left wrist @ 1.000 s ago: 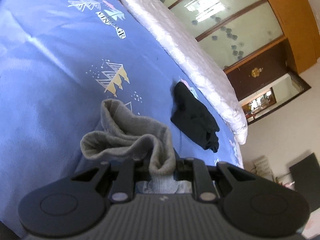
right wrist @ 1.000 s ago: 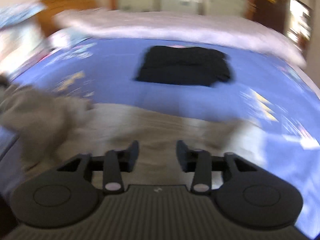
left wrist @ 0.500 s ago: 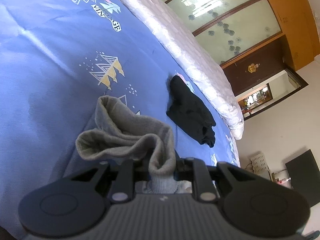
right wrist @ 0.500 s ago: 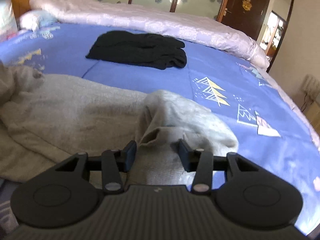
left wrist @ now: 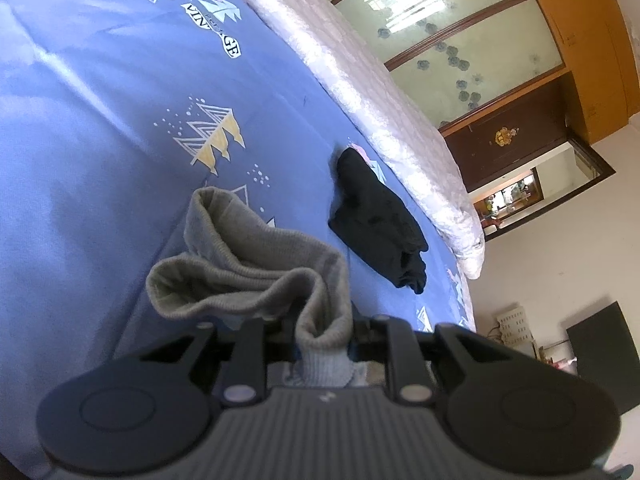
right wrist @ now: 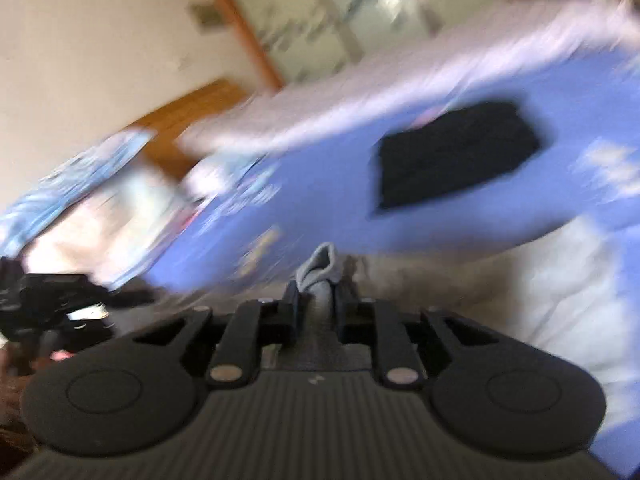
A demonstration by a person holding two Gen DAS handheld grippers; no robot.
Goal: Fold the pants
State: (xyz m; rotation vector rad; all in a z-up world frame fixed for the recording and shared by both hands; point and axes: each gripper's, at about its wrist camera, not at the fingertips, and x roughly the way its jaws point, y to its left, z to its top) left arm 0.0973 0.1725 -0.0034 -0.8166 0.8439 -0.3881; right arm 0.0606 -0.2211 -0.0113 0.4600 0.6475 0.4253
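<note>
— Where are the pants?

— The grey pants (left wrist: pixel 248 268) are bunched on the blue bedsheet (left wrist: pixel 100 120), near me. My left claw (left wrist: pixel 320 332) is clamped on a ribbed end of them. My right claw (right wrist: pixel 316 300) is closing, with another fold of the grey cloth pinched between its jaws; that view is blurred.

— How would you do this well?

— I'd make sure both grips are firm, then lift and pull my hands apart so the cloth hangs flat, without a twist. I'd lay it down short of the black clothes (left wrist: pixel 380 220) farther along the bed, then match the edges before creasing.
</note>
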